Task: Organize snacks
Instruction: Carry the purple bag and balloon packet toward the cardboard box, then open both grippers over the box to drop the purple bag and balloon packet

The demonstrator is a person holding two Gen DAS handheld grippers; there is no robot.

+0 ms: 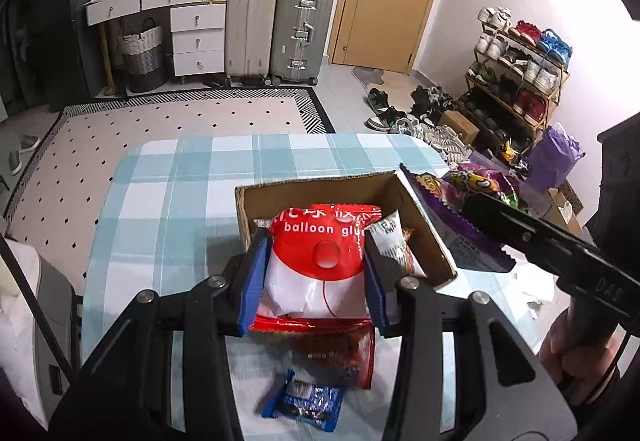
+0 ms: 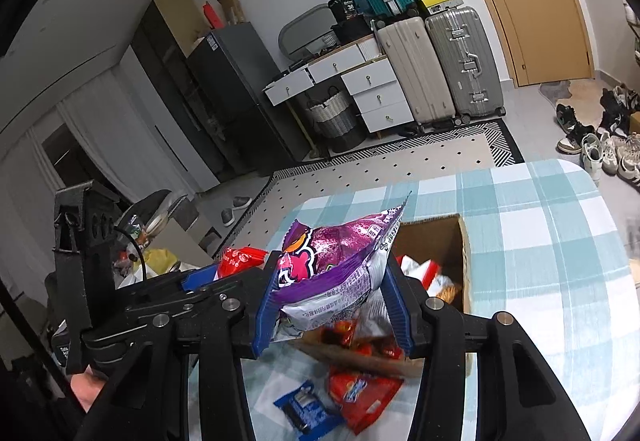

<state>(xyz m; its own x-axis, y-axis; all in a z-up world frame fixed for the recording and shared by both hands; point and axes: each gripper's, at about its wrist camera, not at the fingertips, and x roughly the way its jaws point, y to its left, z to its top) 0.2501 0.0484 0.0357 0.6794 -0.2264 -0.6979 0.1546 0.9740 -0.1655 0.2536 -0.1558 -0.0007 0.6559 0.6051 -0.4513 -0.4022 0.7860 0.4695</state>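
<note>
My left gripper (image 1: 316, 281) is shut on a red and white "balloon glue" packet (image 1: 320, 261), held above the near edge of an open cardboard box (image 1: 312, 185) on the checked table. The box holds a white packet (image 1: 390, 237). My right gripper (image 2: 332, 301) is shut on a purple snack bag (image 2: 340, 261), held above the box (image 2: 464, 249); the bag also shows in the left wrist view (image 1: 464, 209) to the box's right. A red packet (image 1: 340, 353) and a blue packet (image 1: 304, 401) lie on the table near me.
The table (image 1: 180, 201) has a blue and white checked cloth. A rug, suitcases, white drawers, a door and a shoe rack (image 1: 516, 73) stand beyond it. The left gripper shows at the left of the right wrist view (image 2: 132, 293).
</note>
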